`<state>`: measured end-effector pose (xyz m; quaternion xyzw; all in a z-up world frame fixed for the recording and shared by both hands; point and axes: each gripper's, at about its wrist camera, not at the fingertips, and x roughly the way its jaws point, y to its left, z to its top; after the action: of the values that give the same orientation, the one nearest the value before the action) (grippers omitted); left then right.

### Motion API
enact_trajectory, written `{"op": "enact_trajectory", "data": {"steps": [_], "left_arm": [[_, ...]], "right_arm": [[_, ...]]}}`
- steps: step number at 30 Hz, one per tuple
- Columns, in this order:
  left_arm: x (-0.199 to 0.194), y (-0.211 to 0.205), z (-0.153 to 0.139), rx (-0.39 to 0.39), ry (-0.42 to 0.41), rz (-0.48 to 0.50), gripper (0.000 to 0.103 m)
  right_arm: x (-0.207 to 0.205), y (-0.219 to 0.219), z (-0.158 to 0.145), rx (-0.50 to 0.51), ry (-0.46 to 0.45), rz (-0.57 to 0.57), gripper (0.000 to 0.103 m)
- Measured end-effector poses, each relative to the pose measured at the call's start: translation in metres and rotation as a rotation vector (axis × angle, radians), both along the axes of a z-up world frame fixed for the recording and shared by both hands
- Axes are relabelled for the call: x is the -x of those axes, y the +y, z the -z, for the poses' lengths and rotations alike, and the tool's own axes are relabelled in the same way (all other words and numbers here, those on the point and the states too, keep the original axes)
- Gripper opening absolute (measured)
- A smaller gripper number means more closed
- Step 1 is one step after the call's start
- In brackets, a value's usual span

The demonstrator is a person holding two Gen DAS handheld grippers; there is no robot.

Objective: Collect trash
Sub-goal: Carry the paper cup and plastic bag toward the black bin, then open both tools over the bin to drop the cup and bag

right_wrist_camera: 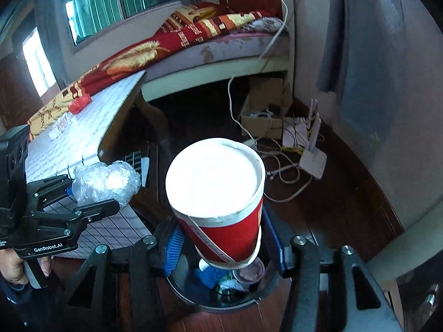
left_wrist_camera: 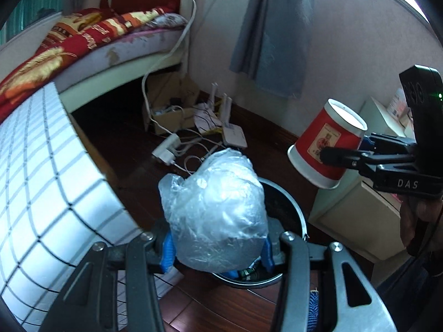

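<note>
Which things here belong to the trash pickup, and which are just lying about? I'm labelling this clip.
Job: crumpled plastic bag in left gripper; red paper cup in right gripper; bin below.

Lying about: router, cables, cardboard box, bed.

The left wrist camera is sitting just behind the left gripper (left_wrist_camera: 218,251), looking forward and steeply down along its fingers, with the crumpled plastic bag (left_wrist_camera: 216,215) filling the near centre and the trash bin (left_wrist_camera: 293,207) right below. The right wrist camera is looking the same way from behind the right gripper (right_wrist_camera: 221,246), close on the red paper cup (right_wrist_camera: 218,193). Both views are sharing the bin, the bed (left_wrist_camera: 91,36), the checked tabletop (left_wrist_camera: 41,166) and the router (left_wrist_camera: 235,135) on the floor, and each is catching the other gripper at its edge.
</note>
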<state>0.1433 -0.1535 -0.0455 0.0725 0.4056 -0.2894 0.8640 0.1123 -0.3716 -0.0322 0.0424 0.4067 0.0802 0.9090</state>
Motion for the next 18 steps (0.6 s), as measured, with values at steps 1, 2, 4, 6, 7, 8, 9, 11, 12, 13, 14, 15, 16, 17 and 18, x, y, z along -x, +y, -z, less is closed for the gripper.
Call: {"op": "enact_trajectory", "data": {"steps": [1,2,4,6,7,8,9,11,12,13,14,15,16,17,18], "left_arm": [[0.000,-0.004,0.004,-0.003,0.011,0.010,0.049],[-0.001,-0.006,0.008,-0.003,0.022,0.018,0.049],[-0.002,-0.012,0.018,-0.007,0.049,0.034,0.049],[-0.002,-0.017,0.025,-0.011,0.066,0.049,0.049],[-0.003,-0.020,0.030,-0.017,0.077,0.055,0.049],[-0.003,-0.023,0.035,-0.020,0.090,0.062,0.049],[-0.003,-0.027,0.041,-0.022,0.111,0.071,0.049],[-0.004,-0.030,0.049,-0.024,0.135,0.077,0.049],[-0.004,-0.032,0.053,-0.024,0.151,0.082,0.049],[-0.005,-0.035,0.059,-0.022,0.169,0.086,0.049],[-0.006,-0.036,0.061,-0.020,0.179,0.089,0.049],[-0.007,-0.037,0.066,-0.017,0.192,0.093,0.049],[-0.008,-0.039,0.070,-0.018,0.200,0.094,0.049],[-0.009,-0.040,0.074,-0.016,0.213,0.098,0.049],[-0.010,-0.041,0.077,-0.010,0.228,0.103,0.050]], "right_arm": [[0.001,-0.002,0.004,0.001,0.007,-0.002,0.055],[0.001,-0.004,0.008,0.002,0.016,-0.004,0.055],[0.002,-0.009,0.018,-0.005,0.037,-0.012,0.055],[0.003,-0.011,0.029,-0.008,0.058,-0.024,0.055],[0.003,-0.012,0.034,-0.008,0.068,-0.033,0.055],[0.002,-0.010,0.039,-0.005,0.077,-0.041,0.055],[0.001,-0.009,0.047,0.002,0.093,-0.053,0.055],[-0.001,-0.007,0.058,0.008,0.117,-0.074,0.055],[-0.003,-0.006,0.066,0.015,0.133,-0.091,0.055],[-0.003,-0.005,0.072,0.020,0.144,-0.101,0.055],[-0.004,-0.003,0.079,0.024,0.159,-0.112,0.055],[-0.005,-0.002,0.088,0.025,0.180,-0.127,0.055],[-0.007,0.001,0.093,0.024,0.190,-0.136,0.055],[-0.008,0.003,0.101,0.029,0.203,-0.150,0.055],[-0.009,0.004,0.106,0.037,0.214,-0.157,0.058]]}}
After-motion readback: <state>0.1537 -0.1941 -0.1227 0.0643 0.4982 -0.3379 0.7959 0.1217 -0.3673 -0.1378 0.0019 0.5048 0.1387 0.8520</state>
